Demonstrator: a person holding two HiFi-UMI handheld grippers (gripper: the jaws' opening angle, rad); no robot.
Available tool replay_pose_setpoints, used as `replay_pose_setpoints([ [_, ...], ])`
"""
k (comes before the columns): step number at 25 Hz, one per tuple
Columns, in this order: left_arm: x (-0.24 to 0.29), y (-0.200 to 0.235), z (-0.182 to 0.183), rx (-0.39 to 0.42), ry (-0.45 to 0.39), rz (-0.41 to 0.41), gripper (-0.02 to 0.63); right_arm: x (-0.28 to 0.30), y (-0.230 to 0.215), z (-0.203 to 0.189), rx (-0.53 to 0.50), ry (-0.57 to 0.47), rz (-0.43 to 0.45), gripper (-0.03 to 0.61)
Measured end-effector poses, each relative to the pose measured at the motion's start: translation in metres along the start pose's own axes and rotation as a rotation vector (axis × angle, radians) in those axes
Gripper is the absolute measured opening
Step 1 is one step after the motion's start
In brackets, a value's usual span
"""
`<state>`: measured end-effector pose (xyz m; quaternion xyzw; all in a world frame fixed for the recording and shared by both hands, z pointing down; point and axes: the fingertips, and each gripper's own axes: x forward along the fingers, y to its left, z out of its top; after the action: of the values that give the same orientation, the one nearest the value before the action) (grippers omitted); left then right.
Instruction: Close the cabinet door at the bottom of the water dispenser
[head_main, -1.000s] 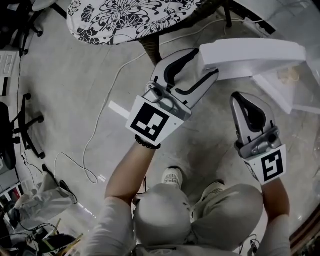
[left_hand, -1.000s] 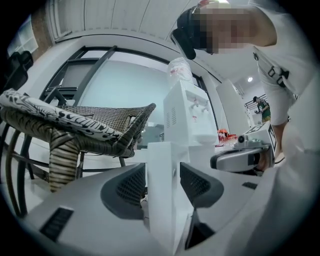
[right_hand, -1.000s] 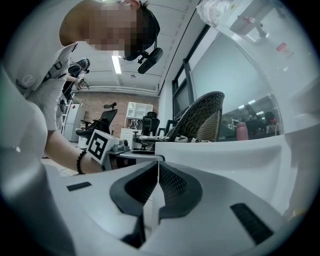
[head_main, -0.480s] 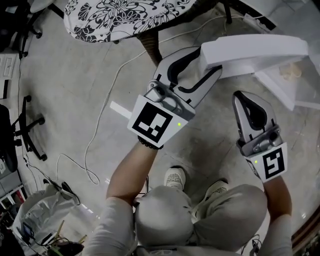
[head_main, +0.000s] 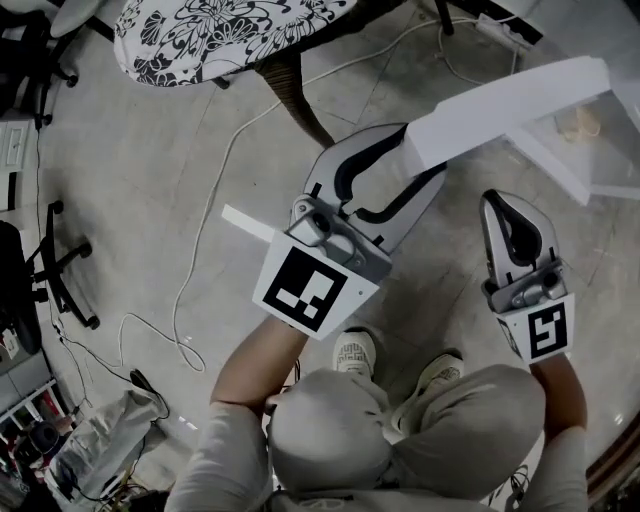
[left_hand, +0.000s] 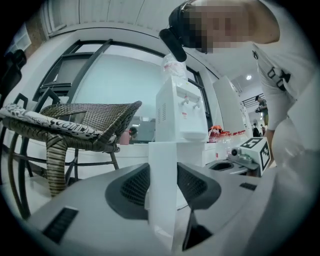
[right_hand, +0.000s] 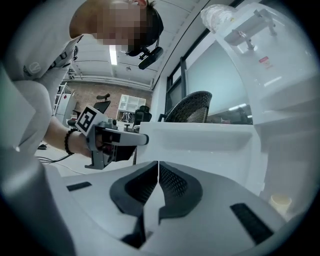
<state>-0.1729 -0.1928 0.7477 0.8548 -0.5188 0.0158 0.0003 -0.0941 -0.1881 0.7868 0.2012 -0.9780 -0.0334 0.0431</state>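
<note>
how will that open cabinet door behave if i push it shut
The cabinet door looks like a thin, flat white panel, so probably stiff and light. It stands out from the water dispenser as if hinged, so it should swing rather than slide. Its face looks smooth; the left tongs, closing on its edge, might slip.

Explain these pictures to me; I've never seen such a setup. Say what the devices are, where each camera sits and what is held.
No robot here: a person holds hand-operated tongs in each hand. One picture comes from a camera on the person's head, looking down; the other two come from cameras riding on the tongs, looking along their jaws. The left tongs are closing on the free edge of the white cabinet door, open from the white water dispenser. The right tongs are shut and empty. On the grey floor lies a white cable, beside a wicker chair with a black-and-white floral cushion.
</note>
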Motion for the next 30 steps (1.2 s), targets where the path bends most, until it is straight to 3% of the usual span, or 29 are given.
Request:
replay_pose_setpoints([
  [17, -0.009, -0.077, -0.003, 0.013, 0.068, -0.097, 0.18, -0.054, -0.01, -0.036, 0.013, 0.094, -0.067, 0.018],
  [30, -0.004, -0.122, -0.001, 0.041, 0.059, -0.201, 0.184, -0.102, 0.014, -0.073, 0.053, 0.165, -0.017, 0.02],
])
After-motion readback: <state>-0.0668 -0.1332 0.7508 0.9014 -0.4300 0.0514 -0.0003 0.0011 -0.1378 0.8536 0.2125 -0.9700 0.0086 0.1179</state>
